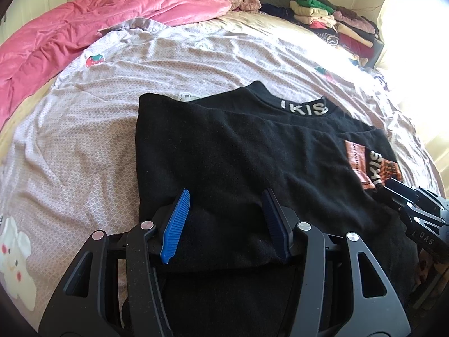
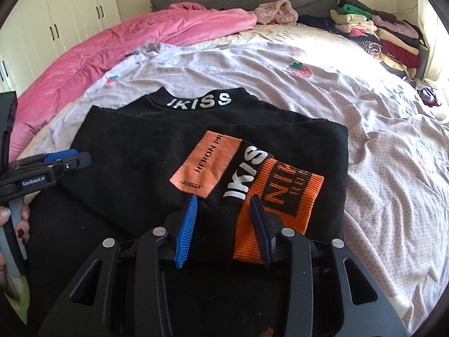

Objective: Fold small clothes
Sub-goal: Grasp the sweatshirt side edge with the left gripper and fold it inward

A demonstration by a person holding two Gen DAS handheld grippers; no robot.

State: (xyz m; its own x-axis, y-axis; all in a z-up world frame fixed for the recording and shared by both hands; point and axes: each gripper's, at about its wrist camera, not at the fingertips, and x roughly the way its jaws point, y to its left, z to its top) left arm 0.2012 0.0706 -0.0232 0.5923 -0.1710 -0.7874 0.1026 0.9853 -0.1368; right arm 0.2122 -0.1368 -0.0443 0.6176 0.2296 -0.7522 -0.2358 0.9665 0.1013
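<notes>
A black sweater lies partly folded on the bed, its collar with white letters at the far side; it also shows in the right wrist view. An orange patch and an orange cuff lie on top of it. My left gripper is open, its fingers down on the sweater's near left part. My right gripper is open over the near edge, its fingers either side of the sleeve end with the orange cuff. Each gripper shows at the edge of the other's view.
The bed sheet is pale pink with strawberry prints. A pink quilt lies bunched at the far left. A stack of folded clothes sits at the far right corner. White wardrobes stand behind the bed.
</notes>
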